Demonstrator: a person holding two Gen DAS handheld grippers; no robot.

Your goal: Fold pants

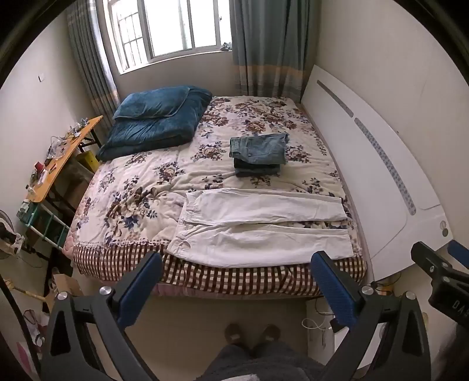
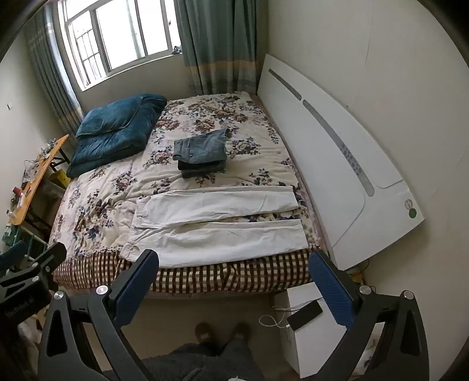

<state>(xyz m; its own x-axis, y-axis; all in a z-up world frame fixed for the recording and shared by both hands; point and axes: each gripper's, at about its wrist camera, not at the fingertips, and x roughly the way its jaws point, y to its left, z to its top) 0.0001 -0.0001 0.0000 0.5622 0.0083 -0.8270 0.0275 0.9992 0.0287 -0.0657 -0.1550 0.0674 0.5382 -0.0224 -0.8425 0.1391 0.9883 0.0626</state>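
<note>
Near the bed's front edge, white pants lie flat, legs apart, below folded jeans. Left gripper and right gripper hover short of the bed, jaws spread wide, empty.

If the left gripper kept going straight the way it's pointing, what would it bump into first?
Most likely the white pants spread near the edge of the bed. The open left gripper holds nothing, and nothing shows between; depth is uncertain.

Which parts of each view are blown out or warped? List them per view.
Left wrist view: window glares white, headboard bows with fisheye curvature, corners vignette black. Right wrist view: window also overexposed, headboard curved; white pants stay evenly lit and sharp.
</note>
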